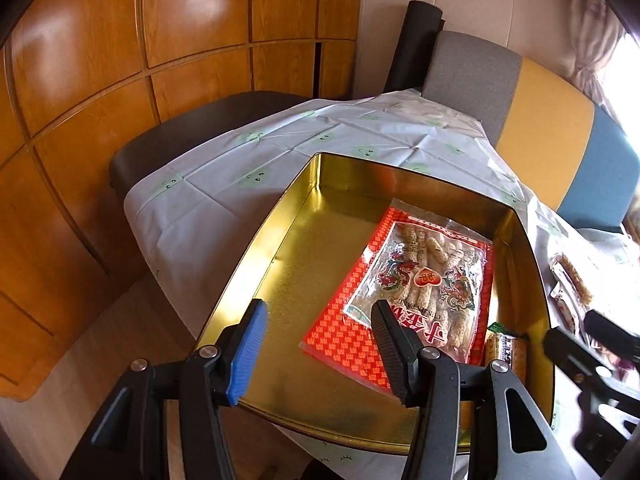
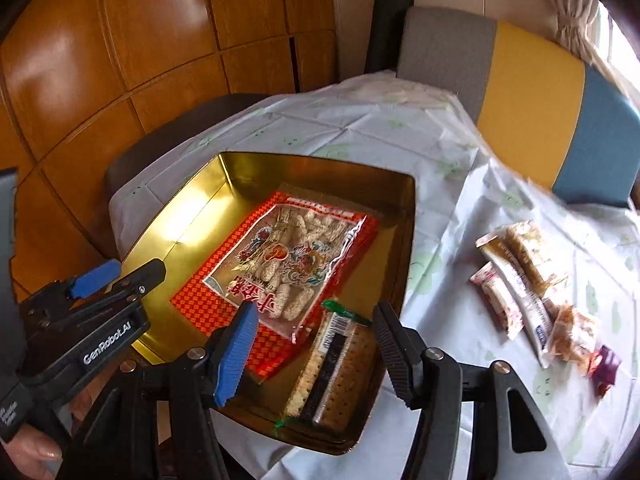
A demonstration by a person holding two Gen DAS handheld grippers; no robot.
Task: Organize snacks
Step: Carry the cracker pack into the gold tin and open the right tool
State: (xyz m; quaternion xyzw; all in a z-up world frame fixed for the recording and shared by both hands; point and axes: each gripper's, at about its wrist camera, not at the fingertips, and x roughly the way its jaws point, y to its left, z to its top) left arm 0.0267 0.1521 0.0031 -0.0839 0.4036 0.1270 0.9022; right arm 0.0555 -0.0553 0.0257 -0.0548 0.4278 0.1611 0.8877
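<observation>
An open gold tin (image 1: 280, 216) stands on the table, and a red bag of sesame sticks (image 1: 420, 280) lies flat in it. In the right wrist view the same tin (image 2: 406, 240) also holds a clear packet of crackers (image 2: 336, 368) beside the red bag (image 2: 288, 264). My left gripper (image 1: 320, 336) hovers open over the tin's near end with nothing between its fingers. My right gripper (image 2: 316, 348) is open above the cracker packet, its pads apart from it. Several loose snack packets (image 2: 528, 280) lie on the cloth to the right of the tin.
A pale tablecloth (image 1: 224, 184) covers the table. A grey, yellow and blue chair back (image 2: 532, 100) stands behind it, and a dark seat (image 1: 180, 128) sits at its left end. Wooden wall panels (image 1: 120, 60) fill the left. A hand (image 2: 28, 452) grips the left tool.
</observation>
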